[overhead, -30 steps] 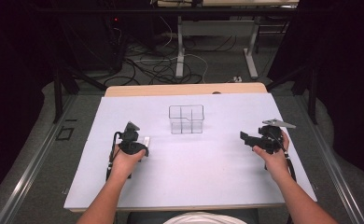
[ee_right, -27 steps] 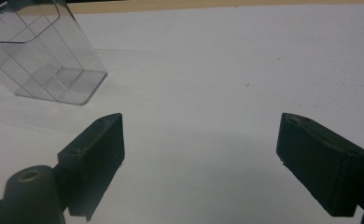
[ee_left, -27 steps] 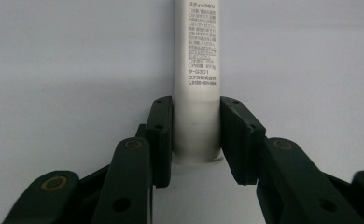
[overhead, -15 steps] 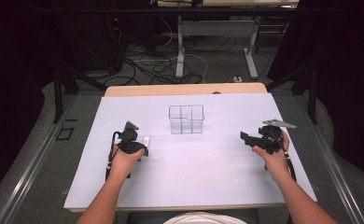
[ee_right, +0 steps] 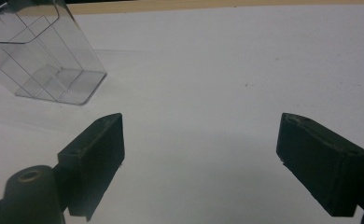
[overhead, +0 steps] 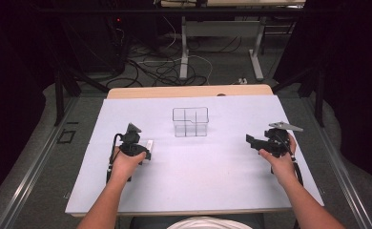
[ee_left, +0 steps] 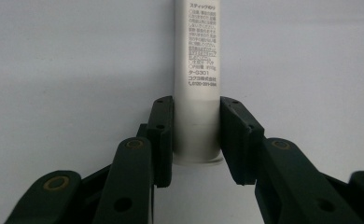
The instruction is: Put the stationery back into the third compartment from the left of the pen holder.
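Left gripper (ee_left: 196, 140) is closed on white glue stick (ee_left: 198, 79) lying on tabletop (overhead: 212, 181), right gripper (ee_right: 201, 163) held wide open and empty; lift toward clear divided box (overhead: 190, 122) is judged next.

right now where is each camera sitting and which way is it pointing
High view: above the person's side, facing forward and down on the white table; both forearms and grippers show.
Left gripper view: on the left gripper, looking along its jaws, which flank a white glue stick.
Right gripper view: on the right gripper, jaws apart.
The high and right gripper views share the clear divided container.
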{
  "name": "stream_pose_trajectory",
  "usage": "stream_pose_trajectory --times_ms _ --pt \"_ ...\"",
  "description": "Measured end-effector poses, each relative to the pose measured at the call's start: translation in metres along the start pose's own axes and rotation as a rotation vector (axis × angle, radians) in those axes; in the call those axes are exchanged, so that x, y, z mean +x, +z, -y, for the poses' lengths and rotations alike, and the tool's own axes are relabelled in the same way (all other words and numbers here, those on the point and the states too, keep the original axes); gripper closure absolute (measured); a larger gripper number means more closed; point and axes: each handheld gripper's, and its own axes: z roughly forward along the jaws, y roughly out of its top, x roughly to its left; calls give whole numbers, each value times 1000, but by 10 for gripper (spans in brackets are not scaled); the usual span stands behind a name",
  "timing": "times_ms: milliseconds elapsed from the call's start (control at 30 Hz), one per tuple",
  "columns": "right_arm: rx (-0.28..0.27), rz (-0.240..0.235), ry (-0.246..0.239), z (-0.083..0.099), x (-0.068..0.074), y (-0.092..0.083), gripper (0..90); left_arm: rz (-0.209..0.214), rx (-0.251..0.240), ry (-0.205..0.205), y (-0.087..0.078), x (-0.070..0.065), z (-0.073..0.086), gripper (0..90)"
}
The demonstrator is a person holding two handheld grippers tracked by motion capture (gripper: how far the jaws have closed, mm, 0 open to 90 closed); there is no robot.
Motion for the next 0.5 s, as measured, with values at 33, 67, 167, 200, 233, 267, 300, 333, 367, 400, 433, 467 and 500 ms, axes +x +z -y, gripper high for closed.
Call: stream_pose_trajectory --times_ms 33,67,167,200,233,267,300,333,367,400,433,467,500 --pt "-3 2 0 0 0 0 144 2 -2 -2 0 0 0 670" --pt "-3 2 -2 0 0 0 145 6 0 0 -1 0 0 671" --pt "-5 -6 -22 0 1 0 147 15 -2 19 -3 1 -1 671" --pt "-9 -12 -33 0 2 0 148 18 -5 20 -3 1 -1 670" --pt "-7 -12 -47 0 3 0 149 19 -7 20 -4 1 -1 671" --pt "-6 -12 -62 1 4 0 151 21 -7 29 -5 2 -1 670" --pt "-4 -15 -81 1 4 1 152 27 -7 27 -7 2 -1 671" --pt "-1 -17 -96 2 6 1 153 27 -18 28 -7 2 -1 671" --pt "0 -19 -113 2 7 2 154 31 -18 30 -9 2 -1 671" --pt "0 -23 -131 2 7 2 155 33 -24 26 -10 2 -1 670" --pt "1 -23 -145 3 9 2 157 39 -27 34 -12 2 0 670" --pt "5 -21 -153 3 11 2 158 38 -31 38 -13 2 0 670" --pt "-3 -23 -172 3 11 2 161 44 -33 55 -15 2 0 670"
